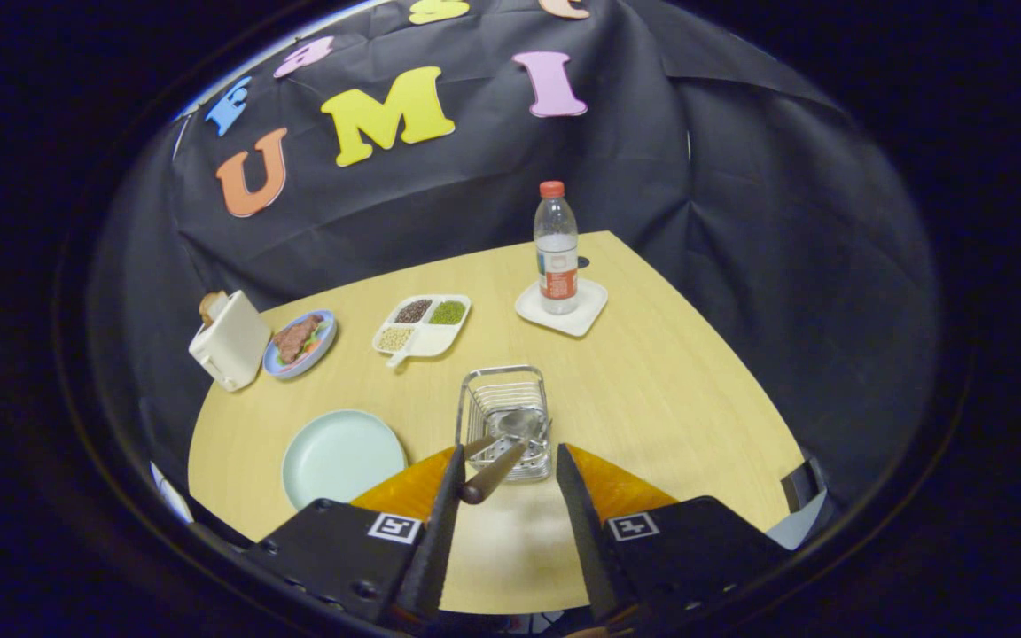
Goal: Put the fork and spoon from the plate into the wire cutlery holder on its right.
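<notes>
Gripper [505,456]: spread, 2 fingers apart and pressing on nothing; their bases are cut off low in the view.
Cutlery [500,443]: 2 pieces lean in the wire holder [505,416], handles sticking out toward the gripper between the finger tips; a spoon bowl shows among the wires, but which handle is the fork is hard to make out.
Wire holder: stands on the desk [652,390] just ahead of the fingers, its near wall partly hidden by the handles.
Plate [342,456]: pale green, bare, just left of the holder, near edge hidden by the left finger mount.
Desk: light wood, rounded edge.
Further back: toaster [229,341] with bread, small plate of food [300,342], divided tray [423,324] with 3 kinds of beans, bottle [556,248] on a white coaster [562,307].
Room: black cloth behind.
</notes>
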Tool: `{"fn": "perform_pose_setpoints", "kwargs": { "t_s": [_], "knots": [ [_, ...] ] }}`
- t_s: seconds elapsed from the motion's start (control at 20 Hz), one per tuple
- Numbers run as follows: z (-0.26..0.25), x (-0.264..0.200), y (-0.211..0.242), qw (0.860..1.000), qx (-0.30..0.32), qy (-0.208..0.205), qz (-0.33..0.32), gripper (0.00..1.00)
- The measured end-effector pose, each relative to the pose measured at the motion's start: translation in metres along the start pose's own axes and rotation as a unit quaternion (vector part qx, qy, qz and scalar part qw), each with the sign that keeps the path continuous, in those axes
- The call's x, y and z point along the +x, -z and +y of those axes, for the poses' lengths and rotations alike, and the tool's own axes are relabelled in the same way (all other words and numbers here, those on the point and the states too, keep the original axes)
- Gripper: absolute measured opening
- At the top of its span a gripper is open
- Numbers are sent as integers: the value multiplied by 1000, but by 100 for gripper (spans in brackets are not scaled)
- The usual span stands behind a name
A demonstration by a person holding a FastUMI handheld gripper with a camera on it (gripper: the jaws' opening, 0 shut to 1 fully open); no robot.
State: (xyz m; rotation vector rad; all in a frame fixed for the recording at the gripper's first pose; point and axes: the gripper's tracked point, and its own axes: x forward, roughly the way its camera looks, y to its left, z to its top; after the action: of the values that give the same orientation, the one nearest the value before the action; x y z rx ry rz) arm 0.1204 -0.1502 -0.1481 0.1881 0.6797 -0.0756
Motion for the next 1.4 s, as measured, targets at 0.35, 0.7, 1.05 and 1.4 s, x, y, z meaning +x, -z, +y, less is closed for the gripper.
{"fn": "perform_pose_setpoints", "kwargs": {
  "t_s": [0.35,0.7,1.05,1.4],
  "knots": [
    [16,-34,-7,999,4,-5,-54,93],
    [51,-114,-13,988,-7,-4,-153,96],
    [102,-201,-9,965,-26,-35,-259,96],
    [142,-246,7,938,-81,-64,-330,96]
  ]
}}
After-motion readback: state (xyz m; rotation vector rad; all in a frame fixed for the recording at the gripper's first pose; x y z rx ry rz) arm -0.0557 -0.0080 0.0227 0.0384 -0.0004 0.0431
